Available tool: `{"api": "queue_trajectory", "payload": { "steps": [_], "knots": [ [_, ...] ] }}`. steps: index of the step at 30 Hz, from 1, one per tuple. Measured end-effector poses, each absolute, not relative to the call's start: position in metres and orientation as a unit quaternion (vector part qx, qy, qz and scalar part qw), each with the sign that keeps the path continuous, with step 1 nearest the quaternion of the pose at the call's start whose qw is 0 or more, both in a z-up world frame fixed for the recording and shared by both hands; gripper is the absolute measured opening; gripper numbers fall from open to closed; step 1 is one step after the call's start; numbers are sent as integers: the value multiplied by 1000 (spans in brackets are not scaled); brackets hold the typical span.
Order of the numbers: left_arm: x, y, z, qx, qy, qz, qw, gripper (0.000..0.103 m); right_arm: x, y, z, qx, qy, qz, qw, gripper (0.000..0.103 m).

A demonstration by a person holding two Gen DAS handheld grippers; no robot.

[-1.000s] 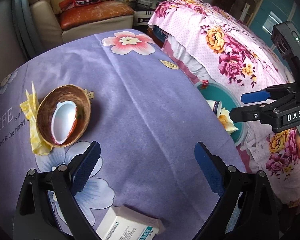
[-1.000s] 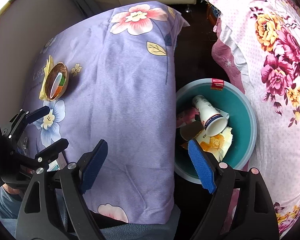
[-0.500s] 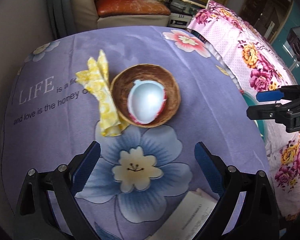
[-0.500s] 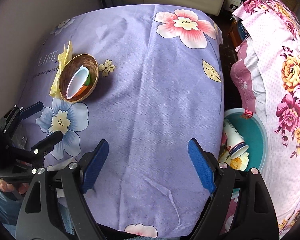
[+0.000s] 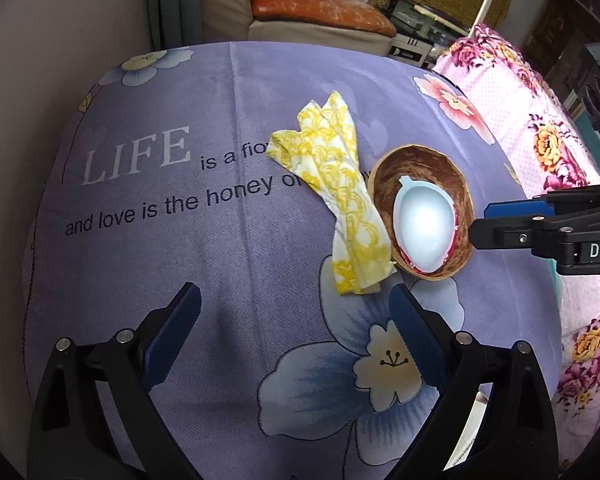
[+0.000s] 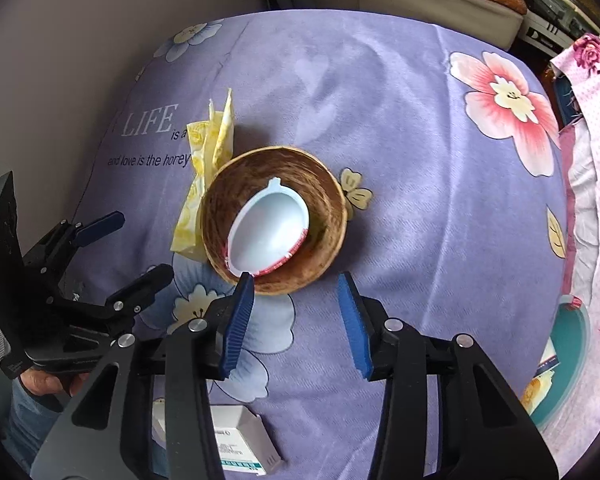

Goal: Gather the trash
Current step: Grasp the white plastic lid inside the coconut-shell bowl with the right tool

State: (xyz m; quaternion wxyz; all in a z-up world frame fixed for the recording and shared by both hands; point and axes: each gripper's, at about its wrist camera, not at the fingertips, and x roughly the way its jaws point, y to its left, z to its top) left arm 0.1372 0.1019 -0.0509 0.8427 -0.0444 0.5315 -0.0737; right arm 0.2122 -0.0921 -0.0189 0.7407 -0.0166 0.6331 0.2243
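Seen on the purple-clothed table (image 6: pixel 380 120): brown bowl (image 6: pixel 324 200) holding a white plastic cup (image 6: pixel 268 232), just ahead of the right hand-held gripper (image 6: pixel 296 312), jaws just narrowed but gripping nothing; left hand-held gripper (image 5: pixel 296 332) released, nearer the yellow wrapper (image 5: pixel 340 184).

A lived-in home: sofa (image 5: pixel 320 12), floral bedspread (image 5: pixel 540 120) (cloth-covered table (image 5: pixel 180 240)).

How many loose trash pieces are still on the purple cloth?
4: yellow wrapper left of the brown bowl; the bowl itself; white plastic cup lying inside it; small white box at the near edge. More may be hidden under the grippers.
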Motion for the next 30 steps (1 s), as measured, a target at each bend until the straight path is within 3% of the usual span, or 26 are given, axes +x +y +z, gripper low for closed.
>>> {"api": "queue_trajectory", "payload": {
  "steps": [5, 9, 11, 13, 15, 27, 28, 30],
  "knots": [
    [141, 109, -58, -50, 535, -71, 840, 95, 226, -81, -36, -14, 641, 220, 735, 41],
    [144, 112, -61, -58, 539, -69, 838, 95, 231, -78, -49, 2, 646, 212, 734, 33],
    [144, 111, -63, -60, 540, -68, 837, 95, 230, -76, -56, -3, 644, 208, 736, 28],
    [145, 110, -63, -59, 540, -68, 837, 95, 230, -77, -58, -12, 640, 207, 740, 13],
    [145, 107, -62, -59, 539, -70, 837, 95, 229, -78, -54, -36, 637, 201, 743, 9],
    [156, 65, -32, -50, 510, -126, 849, 94, 227, -110, -56, -40, 633, 202, 746, 7],
    [159, 60, -29, -48, 507, -133, 850, 92, 227, -112, -56, -38, 633, 205, 746, 7],
    [164, 48, -24, -41, 504, -148, 850, 78, 224, -123, -56, -38, 631, 207, 747, 7]
  ]
}}
